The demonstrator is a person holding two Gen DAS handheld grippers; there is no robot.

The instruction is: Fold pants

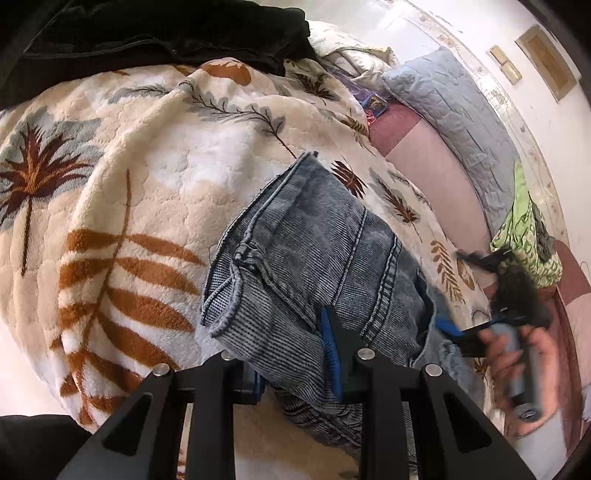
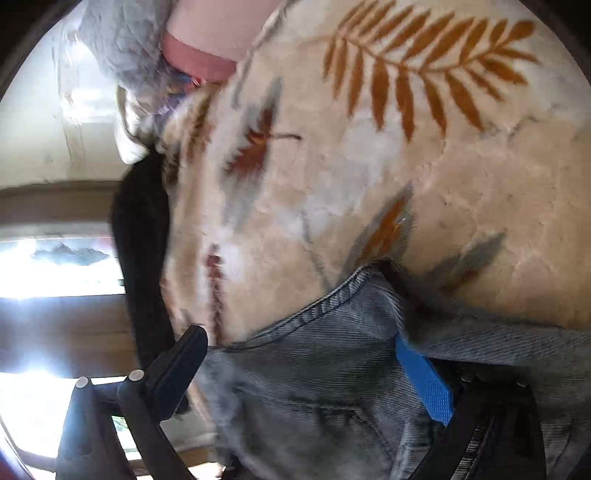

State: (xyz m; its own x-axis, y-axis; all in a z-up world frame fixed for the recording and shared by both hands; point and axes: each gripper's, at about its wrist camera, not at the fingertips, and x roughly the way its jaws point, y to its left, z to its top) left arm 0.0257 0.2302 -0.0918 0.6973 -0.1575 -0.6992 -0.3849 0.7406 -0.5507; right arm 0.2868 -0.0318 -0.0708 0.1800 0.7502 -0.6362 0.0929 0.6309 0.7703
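Observation:
Faded blue jeans (image 1: 325,251) lie bunched on a cream fleece blanket (image 1: 147,173) with leaf prints. My left gripper (image 1: 291,350) is at the near end of the bundle, shut on a thick fold of denim; one blue pad (image 1: 328,343) shows and the other is hidden under the cloth. At the jeans' right edge a hand (image 1: 517,354) holds my right gripper (image 1: 465,291), which is blurred. In the right wrist view the right gripper (image 2: 299,339) stands wide open with the jeans (image 2: 332,387) between its fingers. Its blue pad (image 2: 424,380) is tucked under a denim fold.
A black garment (image 1: 166,33) lies at the blanket's far edge, also seen as a black garment (image 2: 144,240). A blue-grey quilted pillow (image 1: 454,110), pink sheet (image 1: 436,177) and green printed cloth (image 1: 528,236) are on the right by the wall.

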